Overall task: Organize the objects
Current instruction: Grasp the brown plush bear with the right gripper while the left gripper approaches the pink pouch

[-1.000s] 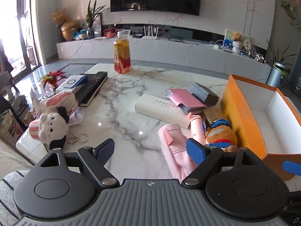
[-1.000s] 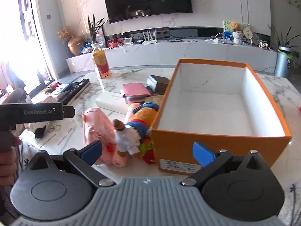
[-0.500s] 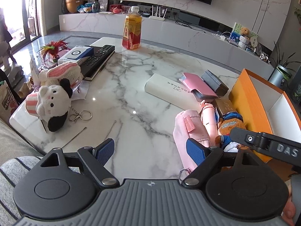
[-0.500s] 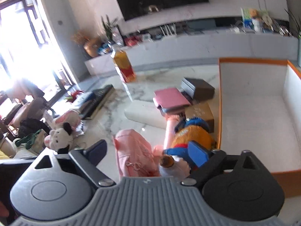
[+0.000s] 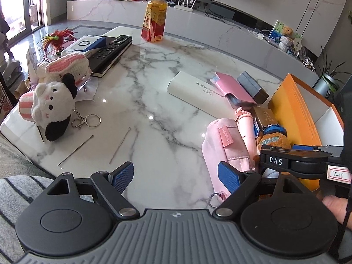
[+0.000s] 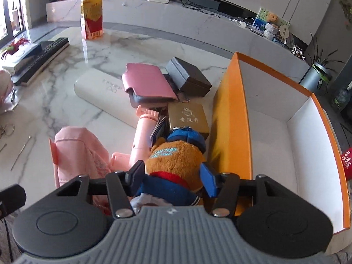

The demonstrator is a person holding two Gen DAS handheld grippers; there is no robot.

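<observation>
A brown plush bear in blue clothes [image 6: 176,160] lies beside the empty orange box [image 6: 228,118]. My right gripper [image 6: 173,176] straddles the bear's body with a finger on each side, jaws still fairly wide; whether the pads press the plush I cannot tell. It also shows in the left wrist view [image 5: 294,154], over the bear [image 5: 272,138]. A pink pouch [image 6: 81,154], pink tube [image 6: 143,138], gold box [image 6: 188,118], pink case [image 6: 147,83], dark box [image 6: 189,77] and white case [image 6: 99,90] lie nearby. My left gripper [image 5: 176,176] is open and empty above the marble table [image 5: 154,101].
At the table's left are a plush cow keychain [image 5: 50,107], a pink-and-white plush [image 5: 66,66], a remote [image 5: 110,48], a blue-white box [image 5: 85,44] and two thin metal picks [image 5: 118,145]. A juice bottle [image 5: 154,17] stands at the far edge.
My right gripper has dropped down and forward over the plush bear and its fingers have narrowed around it. My left gripper has tilted down and shifted left over the table.
</observation>
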